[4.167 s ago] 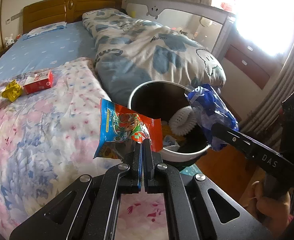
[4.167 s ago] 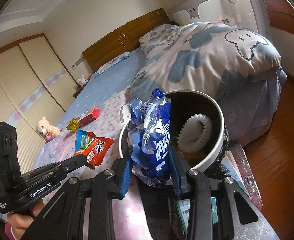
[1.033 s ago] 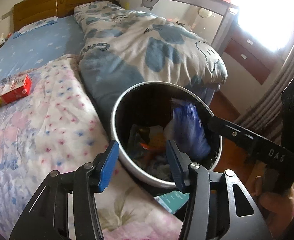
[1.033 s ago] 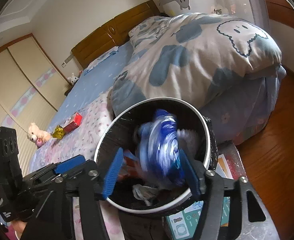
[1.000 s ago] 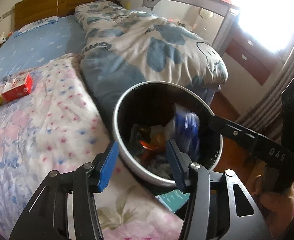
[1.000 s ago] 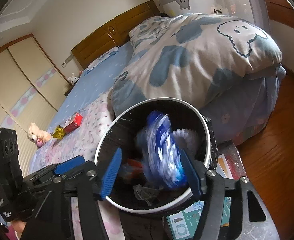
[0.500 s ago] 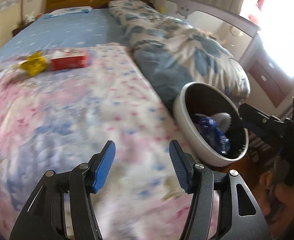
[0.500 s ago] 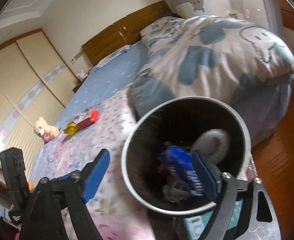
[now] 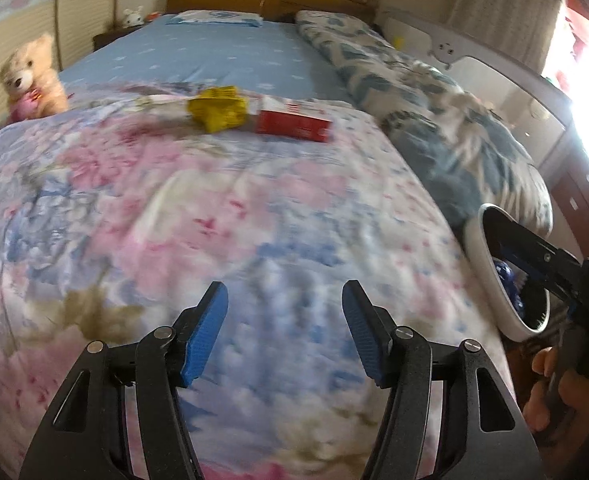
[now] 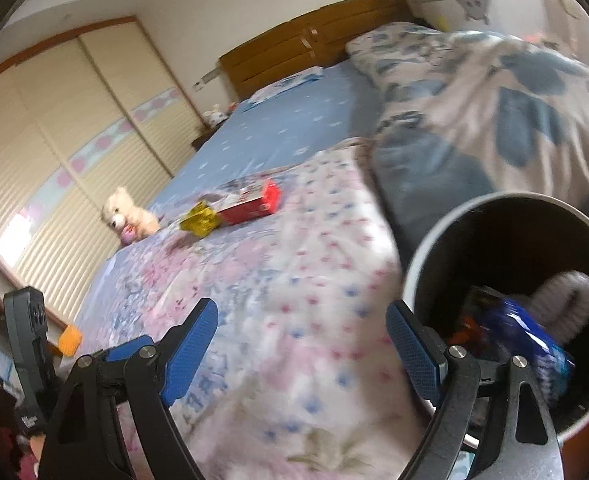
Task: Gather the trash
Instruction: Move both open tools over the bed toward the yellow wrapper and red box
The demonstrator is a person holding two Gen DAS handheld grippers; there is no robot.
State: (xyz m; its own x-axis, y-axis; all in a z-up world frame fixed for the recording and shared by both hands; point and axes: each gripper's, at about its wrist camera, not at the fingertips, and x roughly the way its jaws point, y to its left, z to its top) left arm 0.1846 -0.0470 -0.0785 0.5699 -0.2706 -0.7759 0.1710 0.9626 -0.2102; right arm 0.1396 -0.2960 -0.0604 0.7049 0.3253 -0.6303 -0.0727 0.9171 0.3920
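Both hand-held grippers, left [image 9: 284,328] and right [image 10: 302,350], are seen spread, nothing pinched; left jaws just widened. Blue wrapper [image 10: 534,336] is seen inside trash bin [image 10: 426,252].

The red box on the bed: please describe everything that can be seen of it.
The red box is a small, flat carton, looking like cardboard, red on its sides with a white top face. It lies flat on the floral quilt, far from both open grippers. One end meets, or nearly meets, the crumpled yellow wrapper. Blur hides any print on it and whether it is opened.
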